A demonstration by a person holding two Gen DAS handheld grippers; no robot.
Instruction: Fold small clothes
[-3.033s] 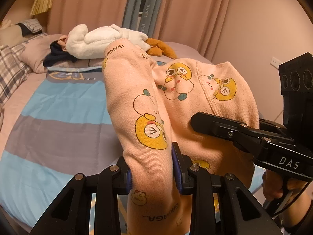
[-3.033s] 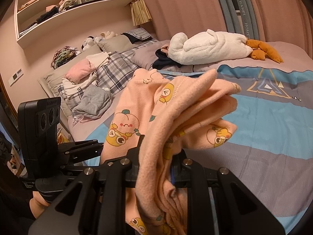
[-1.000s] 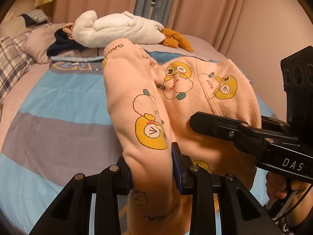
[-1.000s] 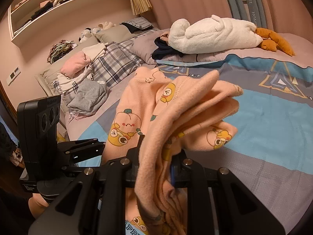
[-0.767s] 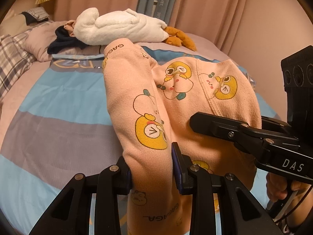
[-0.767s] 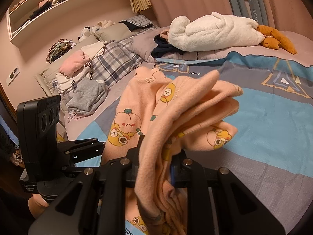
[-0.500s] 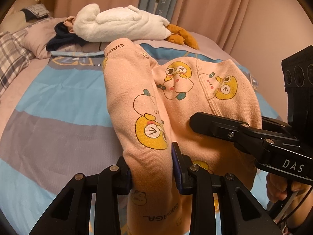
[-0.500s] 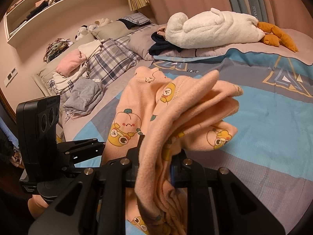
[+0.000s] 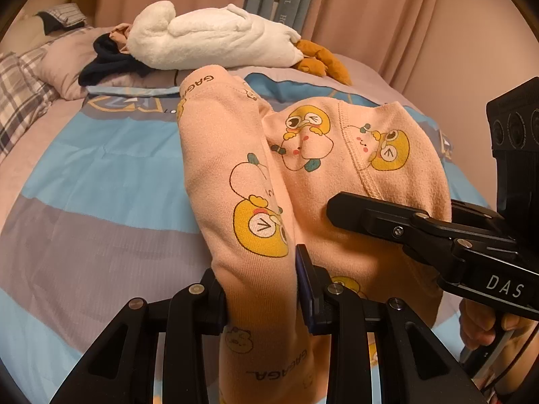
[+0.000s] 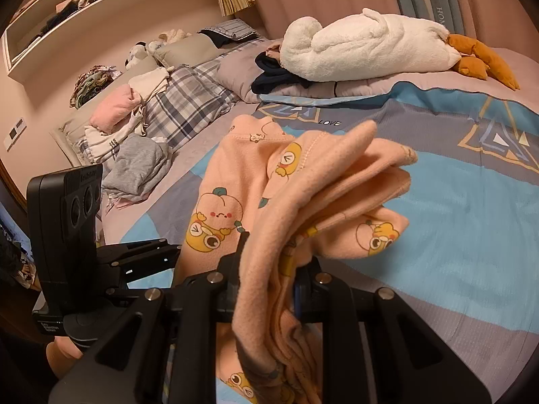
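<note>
A small peach garment with yellow cartoon prints (image 9: 303, 155) hangs between both grippers above the bed. My left gripper (image 9: 262, 289) is shut on one bunched edge of it. My right gripper (image 10: 269, 289) is shut on another bunched edge, with folds of the garment (image 10: 303, 185) draped over it. The right gripper (image 9: 421, 229) shows at the right of the left wrist view, pressed against the cloth. The left gripper (image 10: 141, 259) shows at the left of the right wrist view.
The bed (image 9: 101, 175) has a blue and grey striped cover. A white plush goose (image 9: 209, 40) lies by the pillows at the far end, also seen in the right wrist view (image 10: 363, 47). Loose clothes (image 10: 134, 161) and plaid bedding (image 10: 188, 107) lie at the left.
Both grippers have moved forward over the bed with the garment held the same way. The plush goose looks nearer.
</note>
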